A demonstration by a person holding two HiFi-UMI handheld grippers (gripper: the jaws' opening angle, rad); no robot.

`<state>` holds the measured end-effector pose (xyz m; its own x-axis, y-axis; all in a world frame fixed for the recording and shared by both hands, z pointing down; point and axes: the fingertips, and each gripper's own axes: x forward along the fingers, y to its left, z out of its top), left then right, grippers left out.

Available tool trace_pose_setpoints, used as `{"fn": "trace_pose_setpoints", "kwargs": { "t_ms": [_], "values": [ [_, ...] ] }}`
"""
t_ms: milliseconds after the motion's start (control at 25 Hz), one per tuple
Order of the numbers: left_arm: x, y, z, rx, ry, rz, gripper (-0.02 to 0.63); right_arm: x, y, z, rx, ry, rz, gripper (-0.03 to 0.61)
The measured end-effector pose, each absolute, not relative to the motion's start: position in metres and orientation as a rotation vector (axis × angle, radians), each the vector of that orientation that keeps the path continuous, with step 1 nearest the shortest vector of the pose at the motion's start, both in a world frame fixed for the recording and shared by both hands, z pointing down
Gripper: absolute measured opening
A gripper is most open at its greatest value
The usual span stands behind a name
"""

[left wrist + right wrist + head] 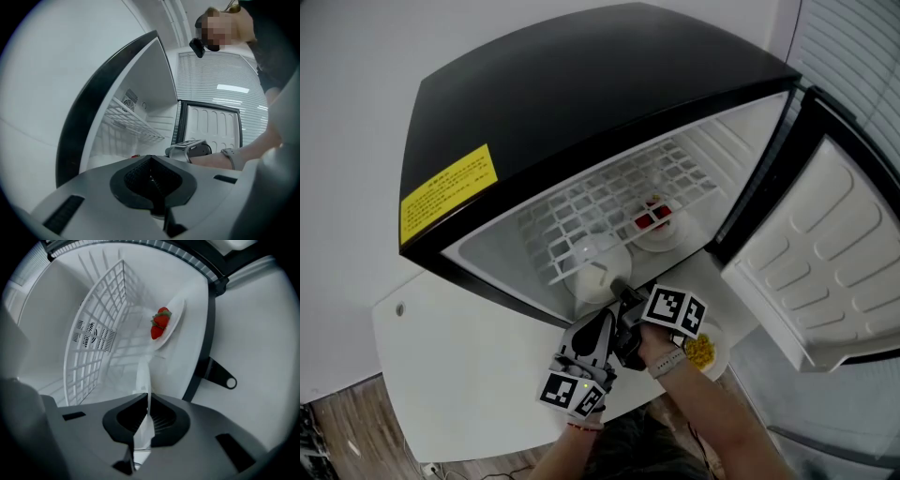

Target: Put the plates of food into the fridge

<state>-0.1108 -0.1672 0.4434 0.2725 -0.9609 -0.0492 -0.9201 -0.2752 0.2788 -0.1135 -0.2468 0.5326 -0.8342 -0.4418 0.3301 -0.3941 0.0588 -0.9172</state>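
Holding white round plate point(595, 265) point(142, 376) at fridge mouth

1. White round plate. It is seen edge-on in the right gripper view. It sits at the near, open front of the fridge, below the shelf and over the white floor. Whether it rests on that floor cannot be told, and its contents cannot be made out.
2. Right gripper point(622, 288) point(146, 405), grey and black, with a marker cube. Its jaws are clamped on the near rim of the white round plate.
3. Left gripper point(598, 328) point(152, 180), same make, just left of and nearer than the right one. Its jaws are pressed together with nothing between them.
4. Second white plate point(661, 242) point(172, 319), carrying red pieces of food point(652, 220) point(160, 324). It stands on the fridge floor, right of and farther in than the held plate, and apart from it.
5. White wire shelf point(619, 192) point(101, 329), spanning the compartment above both plates.
6. Small black fridge point(581, 84) with a white interior and a yellow label point(448, 190) on its left side.
7. Fridge door point(825, 244), swung open to the right, with a white moulded inner lining.
8. Third white plate point(719, 361) of yellow food, on the white table point(469, 347), near right and partly hidden behind the right wrist.
9. Wooden floor point(337, 431), at the near left corner.
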Motion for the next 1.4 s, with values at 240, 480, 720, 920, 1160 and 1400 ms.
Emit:
{"fn": "trace_pose_setpoints", "kwargs": {
  "t_ms": [240,480,720,920,1160,1400],
  "values": [
    [-0.113,-0.171,0.443,2.34,-1.758,-0.326,0.006,-0.123,-0.26,0.531,-0.873,2.422,-1.908,0.015],
    [-0.114,-0.176,0.442,2.33,-1.757,-0.356,0.006,-0.127,-0.266,0.531,-0.951,2.803,-1.694,0.044],
    [-0.12,-0.179,0.44,2.316,-1.784,-0.358,0.006,-0.127,-0.271,0.532,-1.055,3.121,-1.349,0.098],
    [-0.126,-0.179,0.442,2.295,-1.801,-0.356,0.006,-0.127,-0.275,0.53,-1.085,3.258,-1.112,0.119],
    [-0.132,-0.176,0.441,2.297,-1.792,-0.373,0.006,-0.128,-0.281,0.532,-1.145,3.327,-0.97,0.163],
    [-0.132,-0.175,0.443,2.3,-1.775,-0.376,0.006,-0.124,-0.29,0.525,-1.246,3.345,-0.708,0.197]
  ]
}}
